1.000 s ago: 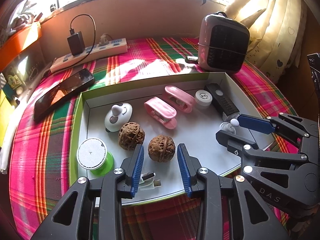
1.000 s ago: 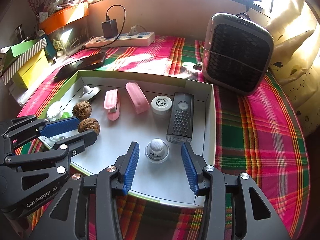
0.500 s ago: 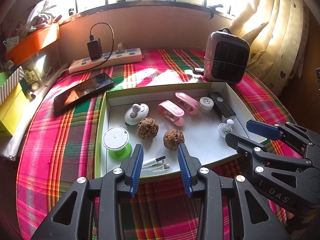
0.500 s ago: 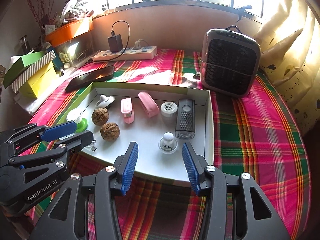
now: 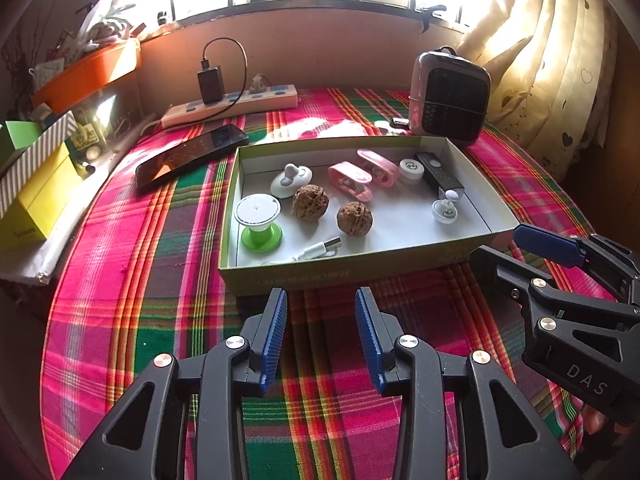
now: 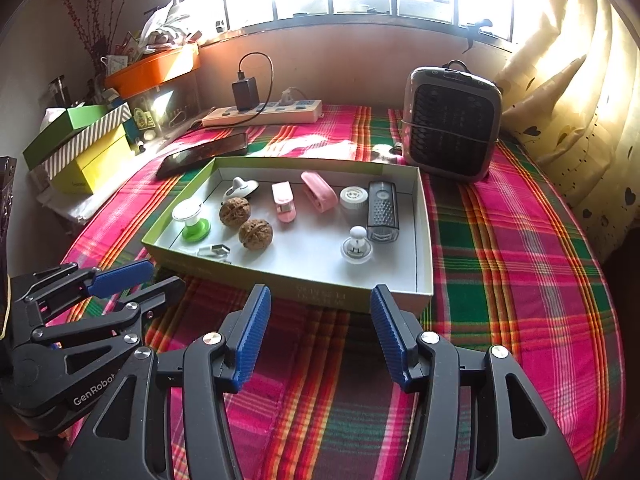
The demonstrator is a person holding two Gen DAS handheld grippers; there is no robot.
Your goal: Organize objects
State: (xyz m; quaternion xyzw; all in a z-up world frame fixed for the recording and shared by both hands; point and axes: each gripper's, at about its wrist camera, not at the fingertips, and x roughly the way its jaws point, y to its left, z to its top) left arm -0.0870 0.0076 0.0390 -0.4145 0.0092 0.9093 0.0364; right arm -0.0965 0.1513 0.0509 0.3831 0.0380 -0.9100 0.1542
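Plaid tablecloth (image 5: 152,280) covers table. Green-sided box lid (image 6: 312,292) in middle holds two walnuts (image 5: 354,218), pink clips (image 6: 318,196), black grater (image 6: 383,210), green-based spool (image 5: 258,220), USB adapter (image 5: 326,247). Left gripper (image 5: 321,320) low over cloth, just short of box's near wall, blue pads apart, empty. Right gripper (image 6: 320,322) level alongside, aimed at box, pads wide apart, empty.

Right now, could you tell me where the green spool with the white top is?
The green spool stands inside the box, in its near-left corner, left of the two walnuts.
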